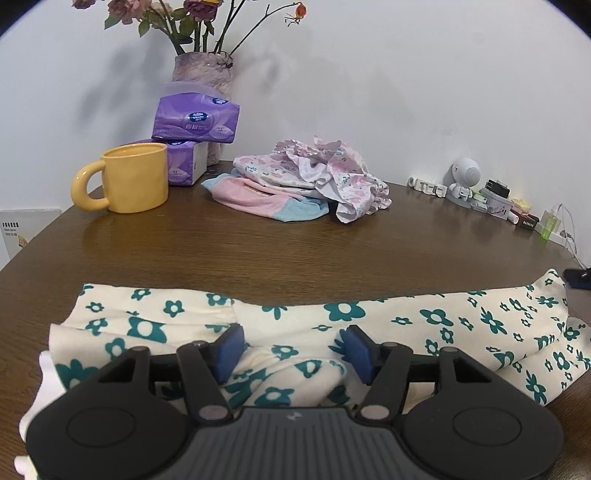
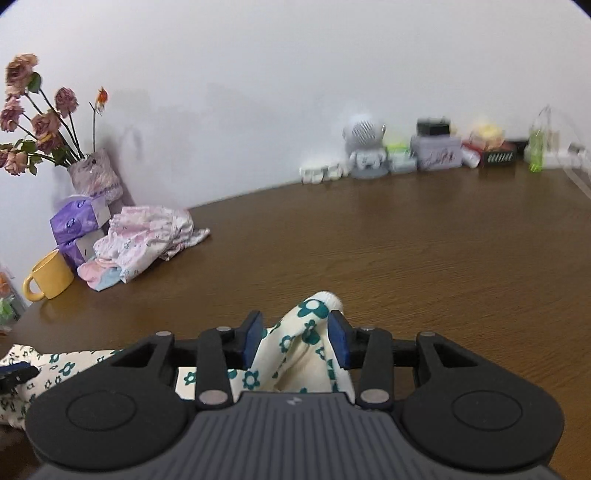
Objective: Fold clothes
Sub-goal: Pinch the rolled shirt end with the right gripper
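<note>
Both views are evenly and fairly brightly lit by soft indoor light. In the left wrist view the flowers (image 1: 177, 14) throw faint, diffuse grey shadows on the white wall (image 1: 406, 74), and the wooden table (image 1: 295, 243) carries a dull sheen near the yellow mug (image 1: 135, 177). That view is sharp. The right wrist view is softer, with the small clutter (image 2: 436, 151) along the wall smeared by blur. Fisheye distortion bows the table edge and wall line, and dark vignetting cuts the top corners.
</note>
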`<action>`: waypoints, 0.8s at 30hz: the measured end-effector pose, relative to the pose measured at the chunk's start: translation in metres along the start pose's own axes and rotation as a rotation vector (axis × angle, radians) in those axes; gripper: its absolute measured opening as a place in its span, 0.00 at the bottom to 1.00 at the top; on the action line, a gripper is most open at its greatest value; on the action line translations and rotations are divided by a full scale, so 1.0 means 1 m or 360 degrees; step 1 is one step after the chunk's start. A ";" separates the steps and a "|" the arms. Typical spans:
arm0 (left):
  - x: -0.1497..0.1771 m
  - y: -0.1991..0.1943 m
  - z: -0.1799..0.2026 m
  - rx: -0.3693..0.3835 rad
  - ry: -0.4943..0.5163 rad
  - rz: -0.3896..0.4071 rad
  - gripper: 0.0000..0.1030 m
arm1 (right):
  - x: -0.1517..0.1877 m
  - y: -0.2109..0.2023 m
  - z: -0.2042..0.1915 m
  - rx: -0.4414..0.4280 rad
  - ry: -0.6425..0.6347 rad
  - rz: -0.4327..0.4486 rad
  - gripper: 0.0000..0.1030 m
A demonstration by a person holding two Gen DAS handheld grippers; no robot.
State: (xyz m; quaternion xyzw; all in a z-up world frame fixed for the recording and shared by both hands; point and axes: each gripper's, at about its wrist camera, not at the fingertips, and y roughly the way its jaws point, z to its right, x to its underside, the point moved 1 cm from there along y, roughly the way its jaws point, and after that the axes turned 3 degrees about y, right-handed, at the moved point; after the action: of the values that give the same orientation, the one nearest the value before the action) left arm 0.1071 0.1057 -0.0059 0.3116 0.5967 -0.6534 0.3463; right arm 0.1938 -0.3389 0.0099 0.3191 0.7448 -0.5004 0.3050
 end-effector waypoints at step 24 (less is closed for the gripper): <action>0.000 -0.001 -0.001 0.0018 -0.0022 0.0012 0.61 | 0.019 0.011 0.040 -0.0061 0.0311 0.0037 0.10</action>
State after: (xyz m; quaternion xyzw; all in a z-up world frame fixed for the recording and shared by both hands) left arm 0.1061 0.1069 -0.0059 0.3113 0.5894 -0.6575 0.3512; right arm 0.1961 -0.3698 -0.0232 0.3691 0.7768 -0.4489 0.2427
